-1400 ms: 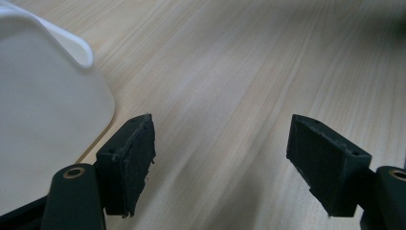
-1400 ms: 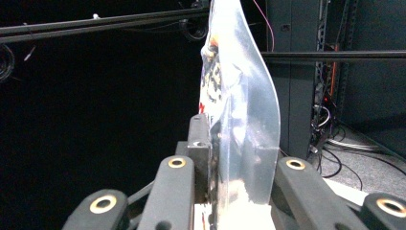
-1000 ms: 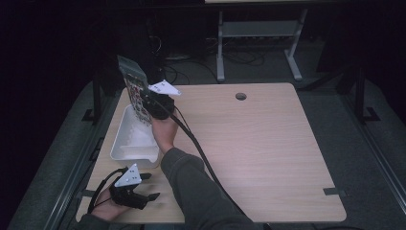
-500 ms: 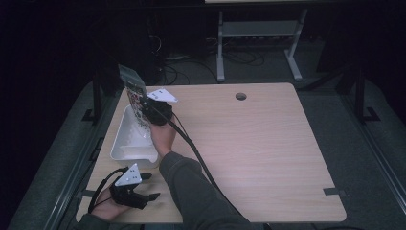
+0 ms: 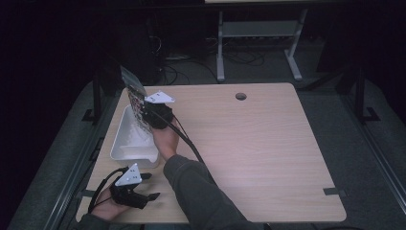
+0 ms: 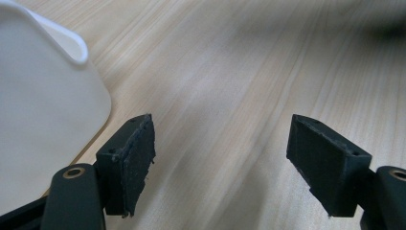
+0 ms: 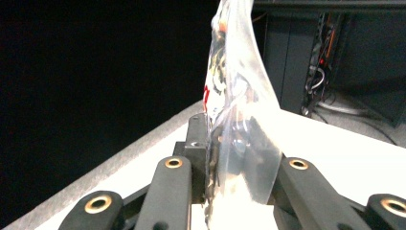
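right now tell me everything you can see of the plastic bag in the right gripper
The plastic bag is a clear, glossy, crinkled pouch with dark printed contents and a touch of red; what is inside cannot be made out. It stands nearly upright, its top leaning over. The right gripper is shut on its lower part, one black jaw on each face. In the high view it hangs over the white tub at the table's left edge; whether its bottom touches the tub cannot be told.

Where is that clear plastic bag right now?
In the high view, the clear plastic bag stands upright in the right gripper, above the white tub at the table's left edge.
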Action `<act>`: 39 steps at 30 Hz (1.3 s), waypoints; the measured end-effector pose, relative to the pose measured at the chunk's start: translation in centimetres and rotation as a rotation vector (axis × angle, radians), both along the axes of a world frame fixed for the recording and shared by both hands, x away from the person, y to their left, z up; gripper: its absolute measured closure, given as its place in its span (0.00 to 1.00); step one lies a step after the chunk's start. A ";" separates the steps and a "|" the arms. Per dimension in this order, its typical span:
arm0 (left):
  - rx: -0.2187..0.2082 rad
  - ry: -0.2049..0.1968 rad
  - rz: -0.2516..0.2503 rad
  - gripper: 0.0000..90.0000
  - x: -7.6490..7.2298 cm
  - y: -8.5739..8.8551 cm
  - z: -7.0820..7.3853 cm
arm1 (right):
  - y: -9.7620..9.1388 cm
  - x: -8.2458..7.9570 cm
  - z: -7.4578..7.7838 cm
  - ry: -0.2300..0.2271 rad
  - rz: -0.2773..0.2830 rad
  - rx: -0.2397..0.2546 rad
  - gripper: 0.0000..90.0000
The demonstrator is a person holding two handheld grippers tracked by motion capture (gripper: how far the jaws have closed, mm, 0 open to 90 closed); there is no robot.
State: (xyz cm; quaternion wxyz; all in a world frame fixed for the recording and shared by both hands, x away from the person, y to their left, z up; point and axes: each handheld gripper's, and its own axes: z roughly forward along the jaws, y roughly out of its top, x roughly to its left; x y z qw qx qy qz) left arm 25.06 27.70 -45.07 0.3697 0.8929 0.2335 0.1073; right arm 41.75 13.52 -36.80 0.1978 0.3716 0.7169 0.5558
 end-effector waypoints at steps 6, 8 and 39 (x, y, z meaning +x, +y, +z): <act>0.006 0.000 0.000 0.27 0.0 0.0 0.0 | -0.7 -0.2 -0.1 0.023 0.007 -0.043 0.81; 0.002 0.000 0.003 0.27 0.0 0.0 0.0 | -0.9 -0.3 -0.2 0.030 0.007 -0.049 0.81; -0.006 0.004 0.006 0.27 0.1 0.1 0.0 | -3.2 0.5 -0.6 0.142 0.143 0.024 0.44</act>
